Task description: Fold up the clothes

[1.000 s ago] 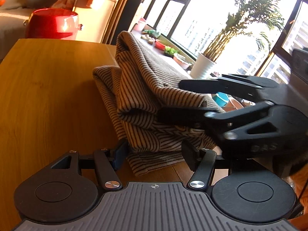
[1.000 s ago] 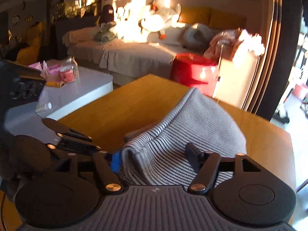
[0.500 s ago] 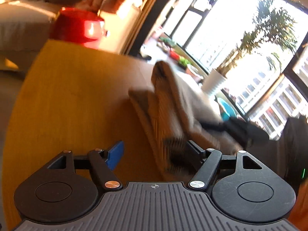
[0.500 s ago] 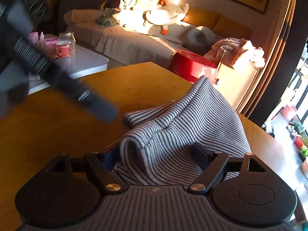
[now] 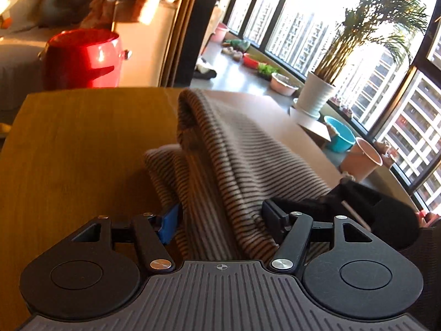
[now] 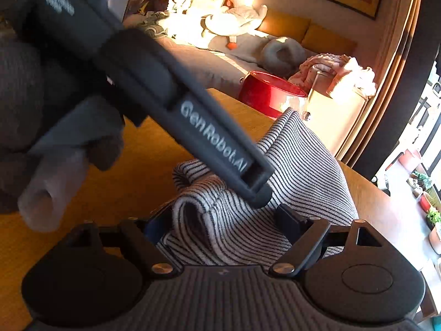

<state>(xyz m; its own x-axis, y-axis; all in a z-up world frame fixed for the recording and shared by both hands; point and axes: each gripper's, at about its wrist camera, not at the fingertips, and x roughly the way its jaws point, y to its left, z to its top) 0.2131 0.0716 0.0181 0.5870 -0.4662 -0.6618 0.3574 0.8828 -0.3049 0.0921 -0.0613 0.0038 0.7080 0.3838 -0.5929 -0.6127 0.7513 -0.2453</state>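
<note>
Jaws of both grippers straddle the striped garment (image 5: 242,151), left closing, right opening.

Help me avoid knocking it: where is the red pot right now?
In both wrist views the red pot sits off the wooden table's far edge, beyond the striped garment, beside the sofa.

garment (image 5: 248,149): on table (image 5: 77,143), bunched, right of centre
left gripper (image 5: 220,218): straddles garment's near edge
pot (image 5: 82,59): behind table, far left
planter (image 5: 315,98): behind table, right
</note>
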